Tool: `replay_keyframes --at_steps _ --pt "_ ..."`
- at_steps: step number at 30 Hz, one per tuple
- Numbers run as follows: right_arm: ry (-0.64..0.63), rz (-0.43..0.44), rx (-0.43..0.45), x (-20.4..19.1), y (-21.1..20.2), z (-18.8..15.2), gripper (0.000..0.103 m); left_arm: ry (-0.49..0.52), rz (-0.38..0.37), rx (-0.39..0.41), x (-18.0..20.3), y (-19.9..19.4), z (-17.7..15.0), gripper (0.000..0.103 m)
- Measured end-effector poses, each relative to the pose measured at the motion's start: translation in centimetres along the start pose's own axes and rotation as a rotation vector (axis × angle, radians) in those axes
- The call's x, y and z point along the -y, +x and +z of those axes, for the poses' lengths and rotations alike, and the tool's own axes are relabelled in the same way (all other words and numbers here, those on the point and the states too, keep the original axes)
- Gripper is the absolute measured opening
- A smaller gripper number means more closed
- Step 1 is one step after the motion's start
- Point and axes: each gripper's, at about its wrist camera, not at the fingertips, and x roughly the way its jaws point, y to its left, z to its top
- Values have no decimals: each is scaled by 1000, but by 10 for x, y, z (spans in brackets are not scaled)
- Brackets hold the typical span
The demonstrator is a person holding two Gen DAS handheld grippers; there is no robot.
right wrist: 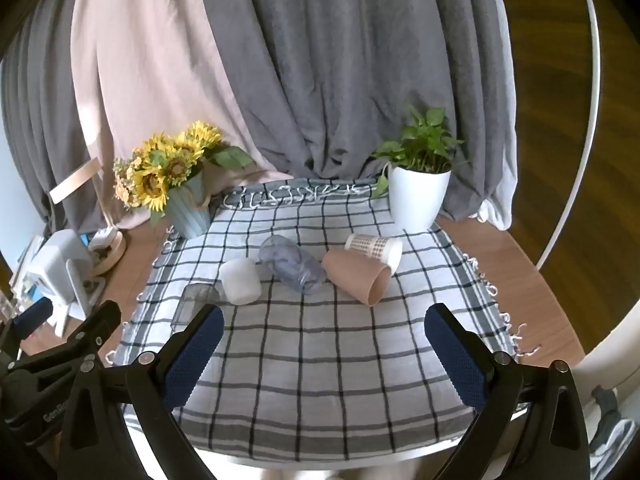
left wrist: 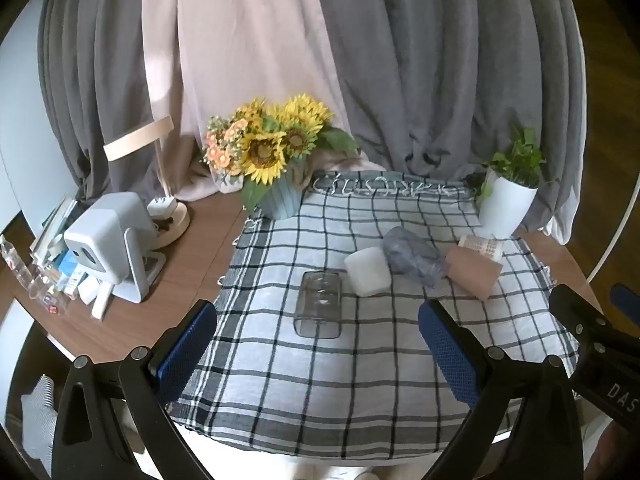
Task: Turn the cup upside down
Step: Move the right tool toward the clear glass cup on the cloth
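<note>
Several cups lie on their sides on a checked cloth (left wrist: 320, 392) (right wrist: 320, 380). A clear glass cup (left wrist: 319, 305) (right wrist: 192, 298) lies nearest the left. Beside it lie a white cup (left wrist: 368, 271) (right wrist: 240, 276), a bluish clear cup (left wrist: 414, 258) (right wrist: 290, 264), a tan cup (left wrist: 474, 272) (right wrist: 356, 274) and a white patterned cup (left wrist: 482, 245) (right wrist: 376, 247). My left gripper (left wrist: 318, 354) is open and empty, short of the glass cup. My right gripper (right wrist: 324, 354) is open and empty, short of the cups.
A sunflower vase (left wrist: 280, 196) (right wrist: 188, 212) stands at the cloth's back left, a white plant pot (left wrist: 506, 204) (right wrist: 418, 196) at the back right. A white device (left wrist: 108, 240), a lamp base and small clutter sit on the wooden table at left. Curtains hang behind.
</note>
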Motion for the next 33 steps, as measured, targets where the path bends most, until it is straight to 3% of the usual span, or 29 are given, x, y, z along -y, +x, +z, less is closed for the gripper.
replay_keyframes --at_steps 21,33 --pt "-2 8 -125 -115 83 7 101 34 -10 -167 -106 98 13 103" --pt "-35 34 -274 -179 161 -2 101 4 -42 -340 -151 176 -6 103"
